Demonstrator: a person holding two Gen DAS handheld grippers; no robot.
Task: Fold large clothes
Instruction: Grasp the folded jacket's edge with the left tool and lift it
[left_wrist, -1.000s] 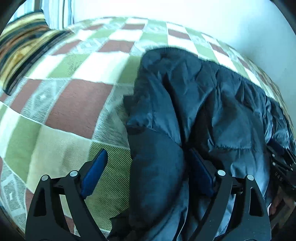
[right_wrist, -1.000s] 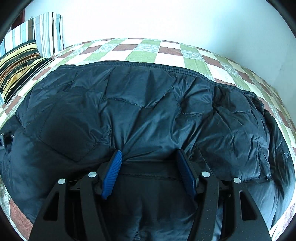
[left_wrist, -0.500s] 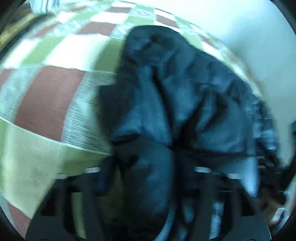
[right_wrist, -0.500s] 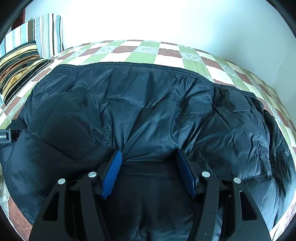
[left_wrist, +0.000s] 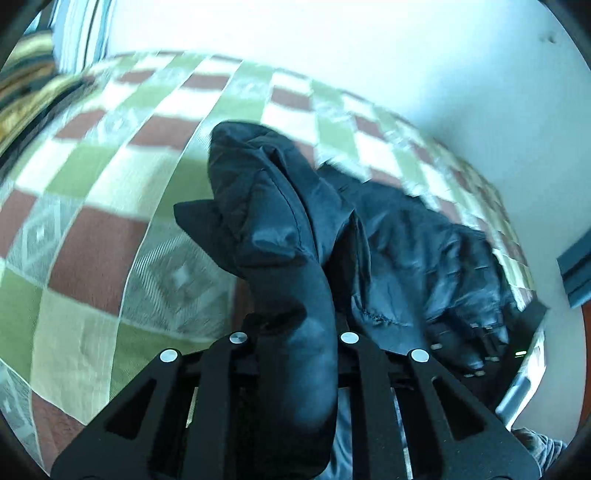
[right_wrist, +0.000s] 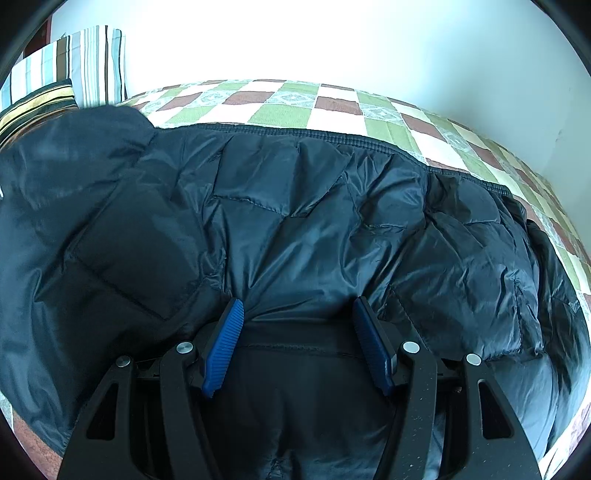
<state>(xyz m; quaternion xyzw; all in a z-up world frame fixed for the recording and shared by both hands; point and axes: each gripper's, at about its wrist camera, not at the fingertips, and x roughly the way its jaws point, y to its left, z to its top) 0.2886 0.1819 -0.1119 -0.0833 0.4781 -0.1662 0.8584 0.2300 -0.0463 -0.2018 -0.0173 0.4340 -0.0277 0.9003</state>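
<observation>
Right now my left gripper (left_wrist: 293, 332) is clamped on a thick fold of the jacket (left_wrist: 280, 229), its fingers drawn close against the padded fabric, which bulges between them and hides the pads. That held part rises in a bunched, crumpled peak above the bedspread (left_wrist: 92, 229), while the rest trails off to the right and lies rumpled near the wall (left_wrist: 369, 55).

My right gripper (right_wrist: 298, 317) stands wide, with the blue pads (right_wrist: 225, 343) spread apart and resting on the jacket (right_wrist: 314, 229); dark fabric lies between them, but they do not pinch it. From this side the jacket spreads broadly over the checked bedspread (right_wrist: 288, 107), its ribbed hem (right_wrist: 332, 138) running along the far edge. Striped pillows (right_wrist: 74, 66) sit at the far left, just behind one raised corner of the jacket.
</observation>
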